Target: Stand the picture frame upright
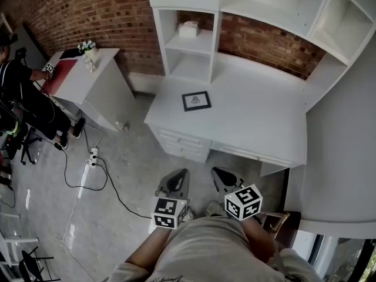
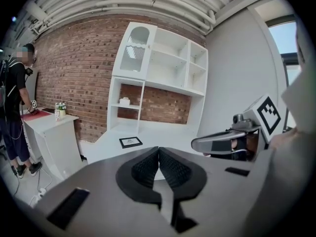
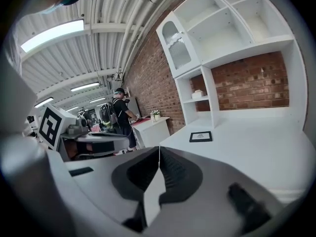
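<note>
A small black picture frame (image 1: 196, 100) lies flat, face up, on the white desk (image 1: 252, 122), near its left side below the shelves. It also shows far off as the frame (image 2: 131, 141) in the left gripper view and the frame (image 3: 201, 137) in the right gripper view. My left gripper (image 1: 176, 183) and right gripper (image 1: 225, 179) hang side by side in front of the desk's drawers, well short of the frame. Both are shut with nothing between their jaws: left gripper (image 2: 158, 149), right gripper (image 3: 159, 147).
A white shelf unit (image 1: 191, 34) with a small white box (image 1: 188, 29) stands at the desk's back. A second white table (image 1: 82, 75) with a flower pot (image 1: 88, 50) stands to the left, a person (image 1: 17, 93) beside it. Cables and a power strip (image 1: 92, 155) lie on the floor.
</note>
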Demonstrator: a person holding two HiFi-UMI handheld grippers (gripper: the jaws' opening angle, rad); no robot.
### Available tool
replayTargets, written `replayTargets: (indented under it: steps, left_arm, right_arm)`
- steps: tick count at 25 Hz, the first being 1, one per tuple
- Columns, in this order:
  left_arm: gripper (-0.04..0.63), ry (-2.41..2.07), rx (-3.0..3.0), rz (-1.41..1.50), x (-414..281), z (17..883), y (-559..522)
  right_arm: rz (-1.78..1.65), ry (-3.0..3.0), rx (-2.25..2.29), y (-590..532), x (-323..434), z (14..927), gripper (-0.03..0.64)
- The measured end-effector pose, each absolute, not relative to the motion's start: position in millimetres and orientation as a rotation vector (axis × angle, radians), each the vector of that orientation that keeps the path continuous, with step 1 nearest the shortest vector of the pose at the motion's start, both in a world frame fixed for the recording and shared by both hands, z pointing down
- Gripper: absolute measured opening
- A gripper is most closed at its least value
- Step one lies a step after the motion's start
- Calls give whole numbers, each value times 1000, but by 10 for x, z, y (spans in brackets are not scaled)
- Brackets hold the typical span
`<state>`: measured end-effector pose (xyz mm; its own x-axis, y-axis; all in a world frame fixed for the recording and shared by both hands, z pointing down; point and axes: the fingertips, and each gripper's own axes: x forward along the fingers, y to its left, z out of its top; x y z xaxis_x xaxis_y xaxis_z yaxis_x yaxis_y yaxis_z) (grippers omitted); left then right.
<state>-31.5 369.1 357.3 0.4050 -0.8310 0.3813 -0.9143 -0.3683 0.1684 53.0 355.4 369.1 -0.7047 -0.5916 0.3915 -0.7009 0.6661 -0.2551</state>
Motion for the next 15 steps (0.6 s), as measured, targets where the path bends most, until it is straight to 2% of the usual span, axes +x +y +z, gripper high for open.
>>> replayTargets:
  steps: [15]
  left_arm:
    - [15, -1485, 2336, 282, -819, 3556, 3883]
  right_arm:
    - [547, -2606, 1083, 3762, 30, 3656, 29]
